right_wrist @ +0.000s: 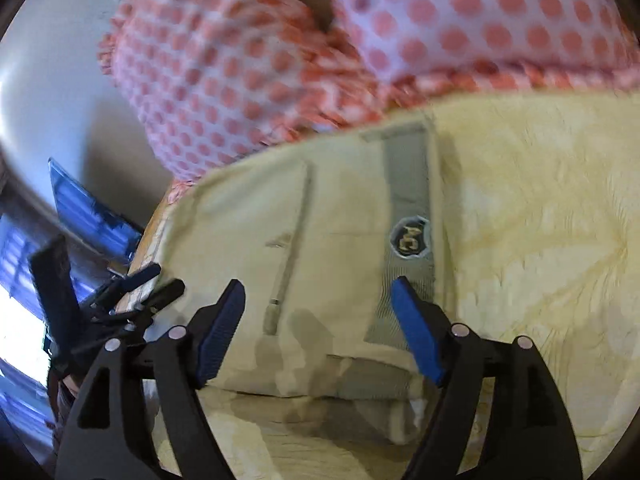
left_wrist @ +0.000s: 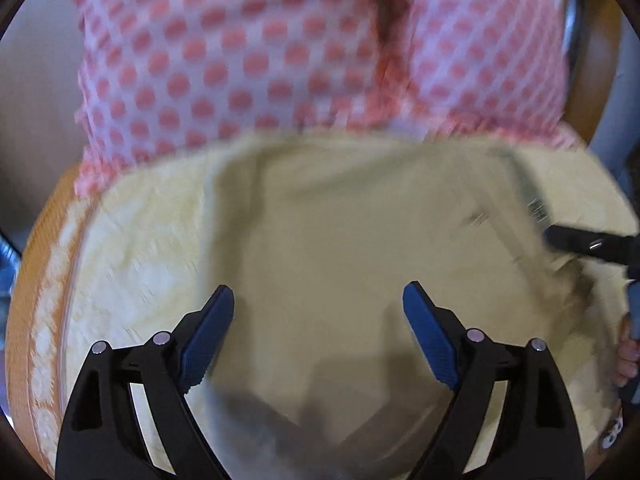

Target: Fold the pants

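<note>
This looks like a bedroom in a home. The work surface is a bed covered with a fuzzy pale yellow blanket [right_wrist: 540, 216], whose orange patterned border [left_wrist: 38, 320] runs along one side. Pillows in pink-dotted cases [left_wrist: 248, 60] are piled at the far end against a plain pale wall [right_wrist: 52, 56]. Bright daylight comes in low at the left of the right wrist view

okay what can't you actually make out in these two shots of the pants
- Pants near edge: left view, cut off by frame bottom and the left gripper.
- Badge lettering: right view, too blurred.
- Pants' full length: folded under, hidden in both.
- Pillow top: cut off by frame.
</note>
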